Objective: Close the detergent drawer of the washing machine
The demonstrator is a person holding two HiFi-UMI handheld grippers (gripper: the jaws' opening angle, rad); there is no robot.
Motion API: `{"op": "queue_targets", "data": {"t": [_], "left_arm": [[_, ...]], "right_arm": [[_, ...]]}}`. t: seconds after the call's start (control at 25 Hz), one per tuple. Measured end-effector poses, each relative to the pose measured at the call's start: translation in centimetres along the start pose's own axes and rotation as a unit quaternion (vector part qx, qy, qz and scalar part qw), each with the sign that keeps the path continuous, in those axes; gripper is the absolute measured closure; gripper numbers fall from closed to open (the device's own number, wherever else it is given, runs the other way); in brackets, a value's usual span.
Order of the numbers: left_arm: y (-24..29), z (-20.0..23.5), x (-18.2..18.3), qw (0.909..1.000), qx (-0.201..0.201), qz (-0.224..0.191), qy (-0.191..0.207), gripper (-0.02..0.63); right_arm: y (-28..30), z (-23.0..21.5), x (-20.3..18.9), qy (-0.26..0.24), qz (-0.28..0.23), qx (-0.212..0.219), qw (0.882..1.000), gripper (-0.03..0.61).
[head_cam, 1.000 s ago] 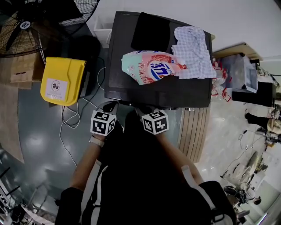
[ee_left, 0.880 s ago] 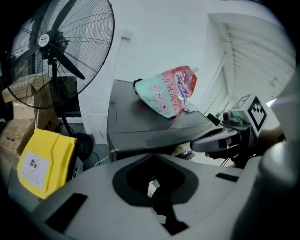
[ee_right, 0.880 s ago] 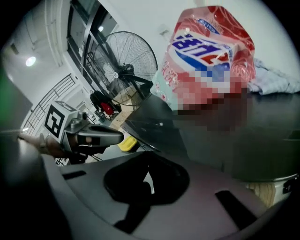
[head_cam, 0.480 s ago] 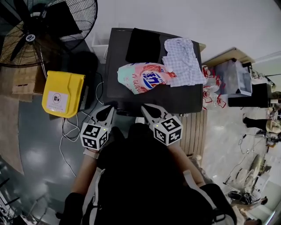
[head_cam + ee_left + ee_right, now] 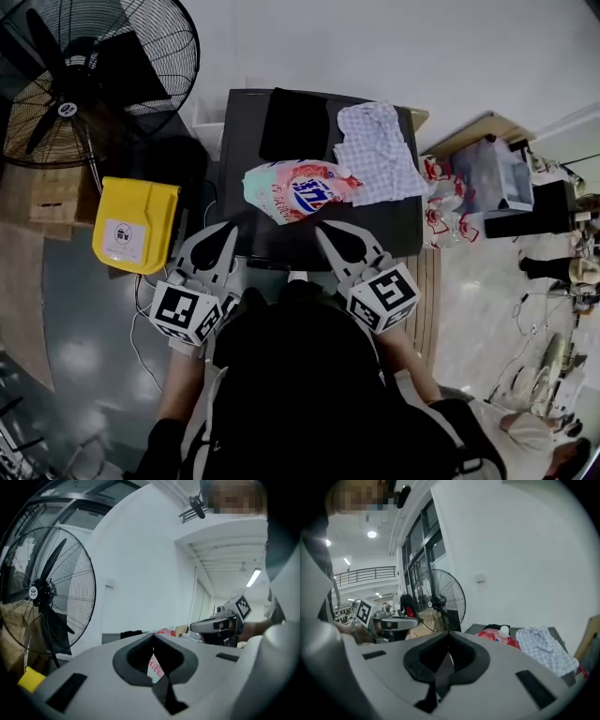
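Jaws pinched together and empty on both the left gripper (image 5: 153, 635) and the right gripper (image 5: 447, 632), side by side at the near edge of the washing machine (image 5: 375, 230). Its detergent drawer can't be made out, as the front is hidden under that edge. On top lie a detergent bag (image 5: 300, 190), a checked shirt (image 5: 375, 155) and a black cloth (image 5: 292, 122).

Grippers: two, left gripper (image 5: 228, 229) and right gripper (image 5: 324, 229), lower centre
Washing machine (image 5: 377, 230): one
Detergent bag (image 5: 298, 189): one
Checked shirt (image 5: 375, 156): one
Black cloth (image 5: 292, 124): one
Standing fan (image 5: 94, 75): one, upper left
Yellow case (image 5: 136, 225): one, left
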State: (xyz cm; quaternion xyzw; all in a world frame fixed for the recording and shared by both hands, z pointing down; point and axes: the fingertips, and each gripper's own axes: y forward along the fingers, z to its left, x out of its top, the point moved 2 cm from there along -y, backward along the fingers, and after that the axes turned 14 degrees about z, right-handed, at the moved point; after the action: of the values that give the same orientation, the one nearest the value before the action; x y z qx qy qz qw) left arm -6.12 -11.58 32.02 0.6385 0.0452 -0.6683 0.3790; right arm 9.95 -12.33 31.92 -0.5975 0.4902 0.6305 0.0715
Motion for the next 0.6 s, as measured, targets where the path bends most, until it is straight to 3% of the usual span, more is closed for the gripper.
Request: {"op": "queue_targets", "data": {"t": [0.24,0.6], "left_arm": [[-1.1,-1.2,3.5,0.9993,-0.003,-0.035,0.01,0.603],[-1.8,-1.7,3.8,0.999,-0.001,-0.041,0.017,0.603]], "right_arm": [[-2.7,0.2,3.0,-0.025,-0.029,-0.013,0.999,0.561],[-3.8,0.4,3.8,-0.04,-0.044,-0.025,0.998,0.563]]}}
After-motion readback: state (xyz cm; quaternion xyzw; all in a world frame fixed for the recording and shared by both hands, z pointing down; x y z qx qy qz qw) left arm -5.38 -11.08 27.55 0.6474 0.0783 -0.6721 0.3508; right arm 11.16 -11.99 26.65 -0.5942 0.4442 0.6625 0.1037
